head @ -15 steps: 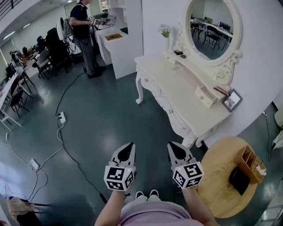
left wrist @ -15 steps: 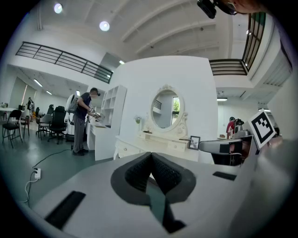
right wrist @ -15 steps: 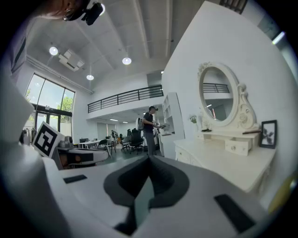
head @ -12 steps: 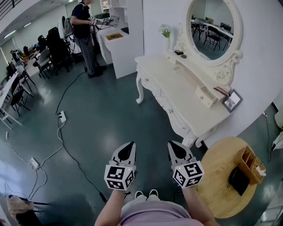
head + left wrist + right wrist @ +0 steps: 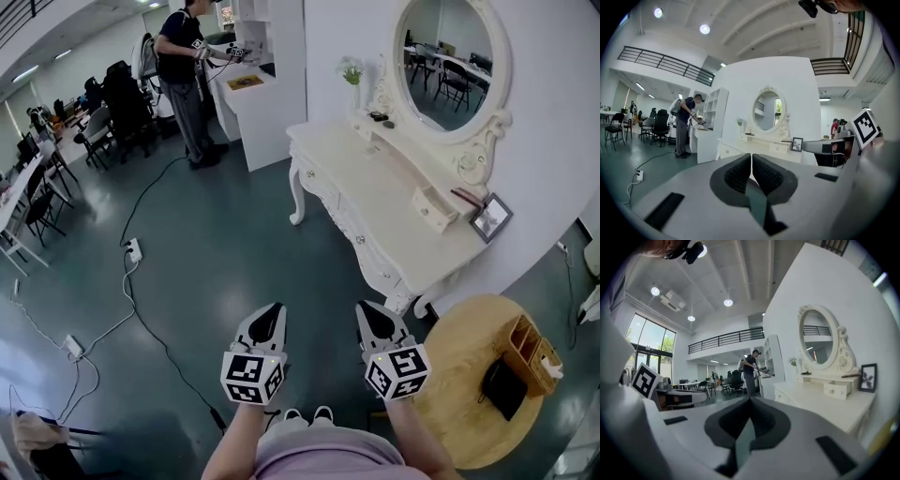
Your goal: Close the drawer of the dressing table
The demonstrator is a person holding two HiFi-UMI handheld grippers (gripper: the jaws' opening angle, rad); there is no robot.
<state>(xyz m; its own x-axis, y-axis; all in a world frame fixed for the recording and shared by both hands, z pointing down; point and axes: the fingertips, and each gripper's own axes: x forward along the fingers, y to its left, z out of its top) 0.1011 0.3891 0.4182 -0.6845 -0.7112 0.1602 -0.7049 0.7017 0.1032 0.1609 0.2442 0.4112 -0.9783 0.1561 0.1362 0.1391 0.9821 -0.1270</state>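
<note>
The white dressing table [image 5: 394, 202] with its oval mirror [image 5: 448, 61] stands against the wall at the right. On its raised shelf a small drawer [image 5: 428, 206] sticks out a little; the right gripper view also shows this drawer [image 5: 836, 389]. My left gripper [image 5: 272, 311] and right gripper [image 5: 367, 309] hover side by side over the floor, well short of the table. Both are shut with nothing between the pads, as the left gripper [image 5: 751, 158] and the right gripper [image 5: 750, 400] show in their own views.
A round wooden table [image 5: 459, 394] with a wooden organiser [image 5: 532, 349] stands at the lower right. A picture frame [image 5: 490, 217] leans on the dressing table's end. Cables and a power strip [image 5: 131, 249] lie on the floor at the left. A person [image 5: 183, 66] stands at a white desk [image 5: 253, 98].
Both grippers stay where they were. The person at the far desk has shifted slightly.
</note>
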